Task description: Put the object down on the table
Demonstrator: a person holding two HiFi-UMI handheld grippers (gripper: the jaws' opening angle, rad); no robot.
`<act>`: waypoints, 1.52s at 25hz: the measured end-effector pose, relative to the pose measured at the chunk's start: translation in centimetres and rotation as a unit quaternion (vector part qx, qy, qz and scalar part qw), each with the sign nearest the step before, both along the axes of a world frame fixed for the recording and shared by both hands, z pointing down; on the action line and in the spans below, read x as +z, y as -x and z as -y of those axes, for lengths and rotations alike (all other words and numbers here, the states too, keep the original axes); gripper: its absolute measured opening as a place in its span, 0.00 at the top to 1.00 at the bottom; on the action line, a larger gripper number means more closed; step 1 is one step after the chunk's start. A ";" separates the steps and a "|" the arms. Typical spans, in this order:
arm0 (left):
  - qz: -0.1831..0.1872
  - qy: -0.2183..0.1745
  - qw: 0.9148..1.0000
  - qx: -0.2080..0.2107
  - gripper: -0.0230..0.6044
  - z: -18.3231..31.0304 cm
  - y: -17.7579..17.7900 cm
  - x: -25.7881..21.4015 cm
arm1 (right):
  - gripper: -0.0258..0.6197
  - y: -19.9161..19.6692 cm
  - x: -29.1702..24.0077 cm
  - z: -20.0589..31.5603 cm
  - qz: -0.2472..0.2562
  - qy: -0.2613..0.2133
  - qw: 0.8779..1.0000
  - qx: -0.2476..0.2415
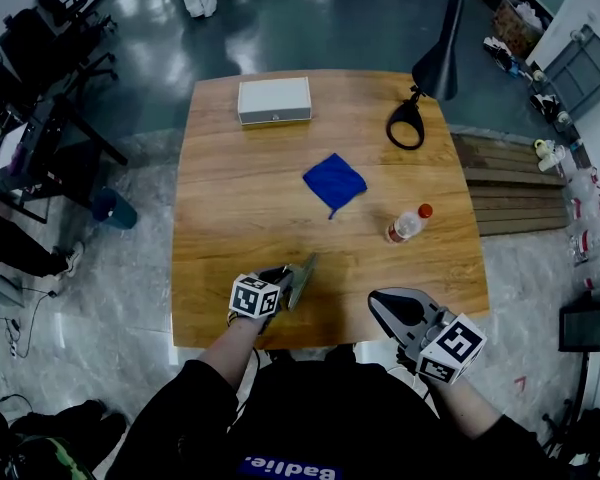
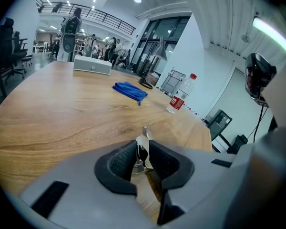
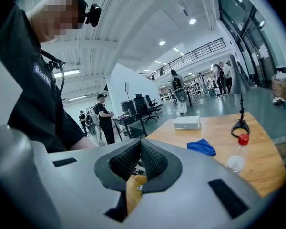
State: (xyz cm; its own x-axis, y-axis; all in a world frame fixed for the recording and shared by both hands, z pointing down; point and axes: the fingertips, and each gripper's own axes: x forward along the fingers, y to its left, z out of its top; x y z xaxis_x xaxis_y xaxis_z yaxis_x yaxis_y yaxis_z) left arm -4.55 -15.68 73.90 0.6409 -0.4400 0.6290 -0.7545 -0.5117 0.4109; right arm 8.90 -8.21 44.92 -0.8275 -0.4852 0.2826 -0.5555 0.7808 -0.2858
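Broadly, the scene is filled by a wooden table [image 1: 230,228], on which four things are laid out well apart from one another. A black desk lamp [image 1: 435,63] is stood at the far right corner, its ring-shaped base resting on the wood. A white box [image 1: 274,99] is placed flat near the far edge, left of the lamp. A crumpled blue cloth [image 1: 334,182] is seen near the middle of the table, and a clear bottle [image 1: 408,225] with a red cap is set to the right of the cloth and nearer the person. The two grippers are held over the near edge of the table. The right gripper [image 1: 380,303] is carried at the near right, and in its own view its jaws are seen pressed together, with nothing made out between them. The left gripper [image 1: 302,271] is held at the near left and pointed toward the cloth. Its jaws are clamped on a small thin metal object [image 2: 143,140], whose pointed tip is seen sticking up just past the pads. Whether the object is touching the wood cannot be told.
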 end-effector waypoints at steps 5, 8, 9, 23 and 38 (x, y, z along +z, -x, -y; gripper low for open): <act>0.009 -0.009 1.000 -0.008 0.81 0.0 1.0 -0.7 | 0.95 0.3 -0.2 0.5 0.005 -0.004 1.000 -0.012; 0.006 -0.027 0.999 -0.018 0.81 -0.1 1.7 -2.5 | 0.95 0.8 -0.6 0.8 0.010 -0.010 1.000 -0.022; 0.003 -0.037 0.999 -0.023 0.81 -0.2 1.8 -3.4 | 0.95 0.9 -0.7 0.9 0.012 -0.012 1.000 -0.025; -0.084 -0.232 0.969 -0.013 0.81 -4.5 -1.4 -24.3 | 0.95 2.0 -1.6 1.4 0.025 -0.027 0.998 -0.046; -0.117 -0.357 0.926 0.034 0.88 -7.4 -4.5 -37.0 | 0.95 5.0 -5.5 0.5 0.057 -0.083 0.992 -0.069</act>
State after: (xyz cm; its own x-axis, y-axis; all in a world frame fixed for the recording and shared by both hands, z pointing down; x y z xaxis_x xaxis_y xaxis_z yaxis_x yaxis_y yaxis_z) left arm -0.01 -8.31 36.90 0.7637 -0.6446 0.0341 -0.6445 -0.7583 0.0979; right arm 3.94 -8.73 39.41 -0.9112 -0.3976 0.1081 -0.4117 0.8888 -0.2013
